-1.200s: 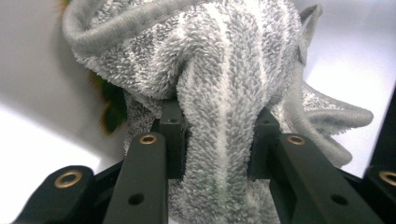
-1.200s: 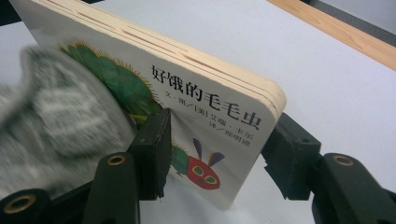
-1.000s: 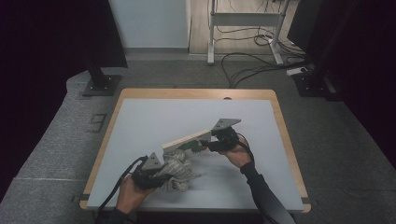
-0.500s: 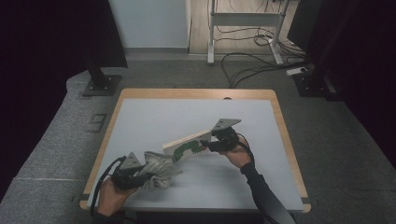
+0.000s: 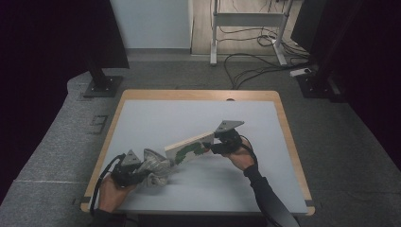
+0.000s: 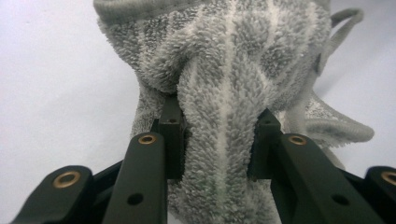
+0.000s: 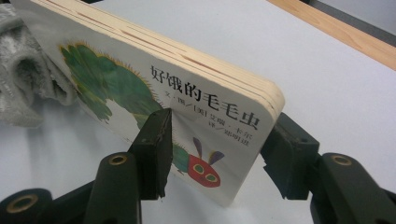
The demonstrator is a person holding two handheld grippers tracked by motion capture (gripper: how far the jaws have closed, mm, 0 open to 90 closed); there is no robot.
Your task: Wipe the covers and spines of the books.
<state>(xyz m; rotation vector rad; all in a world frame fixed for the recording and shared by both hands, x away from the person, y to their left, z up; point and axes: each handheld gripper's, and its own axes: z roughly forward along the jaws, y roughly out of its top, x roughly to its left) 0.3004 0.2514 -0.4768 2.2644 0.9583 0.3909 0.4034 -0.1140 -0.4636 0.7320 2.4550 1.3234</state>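
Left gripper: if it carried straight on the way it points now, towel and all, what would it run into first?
Probably the board book. The left gripper, shut on the grey towel, points toward the book's lower end, held by the right gripper; the gap is unclear.

left gripper: grips towel | right gripper: grips book

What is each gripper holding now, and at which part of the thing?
The left gripper pinches a bunched fold of the grey towel. The right gripper clamps the picture book at its corner end, across both covers.
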